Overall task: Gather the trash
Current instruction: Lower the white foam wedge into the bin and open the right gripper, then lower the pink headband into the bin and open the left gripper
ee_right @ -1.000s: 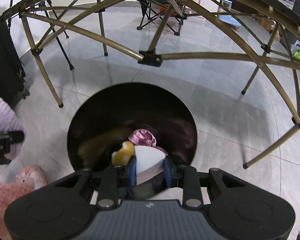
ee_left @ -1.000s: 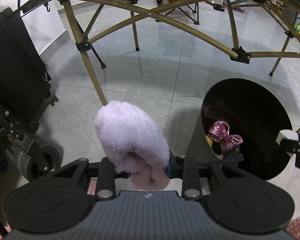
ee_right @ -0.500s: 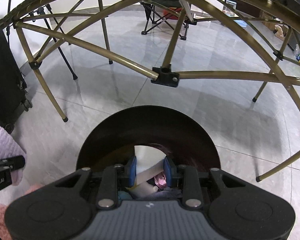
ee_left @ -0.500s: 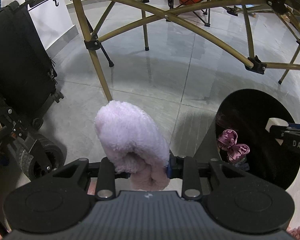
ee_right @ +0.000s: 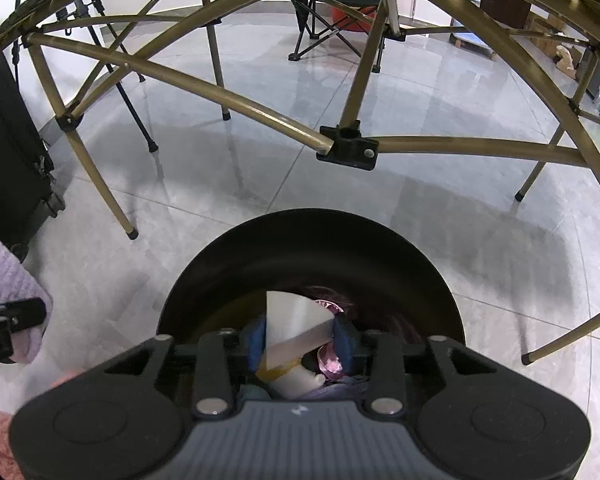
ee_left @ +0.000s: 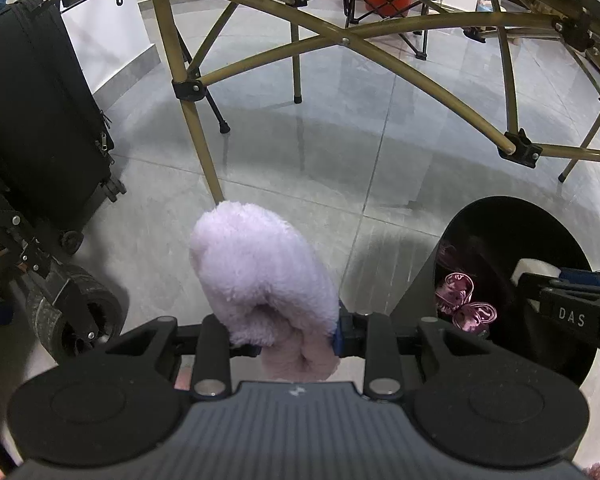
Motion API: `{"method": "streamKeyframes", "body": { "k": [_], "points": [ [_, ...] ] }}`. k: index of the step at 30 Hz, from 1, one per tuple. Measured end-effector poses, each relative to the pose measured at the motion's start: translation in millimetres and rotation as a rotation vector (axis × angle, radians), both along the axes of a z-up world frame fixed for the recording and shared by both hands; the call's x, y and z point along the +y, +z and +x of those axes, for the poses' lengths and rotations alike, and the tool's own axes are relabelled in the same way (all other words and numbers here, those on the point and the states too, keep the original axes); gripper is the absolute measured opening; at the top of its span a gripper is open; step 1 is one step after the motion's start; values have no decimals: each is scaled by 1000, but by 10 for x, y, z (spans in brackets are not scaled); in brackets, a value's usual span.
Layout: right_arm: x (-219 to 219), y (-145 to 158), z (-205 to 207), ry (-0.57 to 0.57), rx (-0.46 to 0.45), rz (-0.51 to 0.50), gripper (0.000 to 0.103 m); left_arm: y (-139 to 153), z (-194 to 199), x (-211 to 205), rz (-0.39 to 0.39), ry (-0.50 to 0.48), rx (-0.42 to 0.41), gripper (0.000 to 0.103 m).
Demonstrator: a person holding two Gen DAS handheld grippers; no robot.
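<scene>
right hand-held gripper [ee_right: 300, 342]: over the black bin [ee_right: 312, 236], jaws opening, white paper cone [ee_right: 290, 326] between them, looks about to drop
left hand-held gripper [ee_left: 284, 334]: clamped on a fluffy lilac slipper [ee_left: 256, 268], just left of the bin over the floor
risk: the cone is light and stiff, so it might catch on a pad or clip the rim and land on the glossy tile
textures: shiny crinkly pink wrapper [ee_left: 466, 304] deep in the smooth round bin; slipper soft and plush
</scene>
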State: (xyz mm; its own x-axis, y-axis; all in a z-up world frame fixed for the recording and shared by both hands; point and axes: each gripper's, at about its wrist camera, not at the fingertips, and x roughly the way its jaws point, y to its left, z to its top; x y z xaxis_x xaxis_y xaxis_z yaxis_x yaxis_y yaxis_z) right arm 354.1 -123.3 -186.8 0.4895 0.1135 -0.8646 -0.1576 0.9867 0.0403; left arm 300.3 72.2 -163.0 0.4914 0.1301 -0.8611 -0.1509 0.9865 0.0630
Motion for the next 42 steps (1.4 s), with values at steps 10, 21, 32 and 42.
{"method": "streamKeyframes", "body": {
  "k": [10,21,32,42],
  "points": [
    [-120,-28,-4,-58,20,-35,103,29,-18,-41,1,-13,-8,31],
    [-283,97,-85,-77,-14,-16,103,95,-26,-268,3,-53,-21,31],
    [-676,229,-222,-141,-57,8,103,129,14,-679,15,-117,-30,31],
    [-1105,267,-358,-210,-84,18,103,157,45,-1123,22,-183,-39,31]
  ]
}}
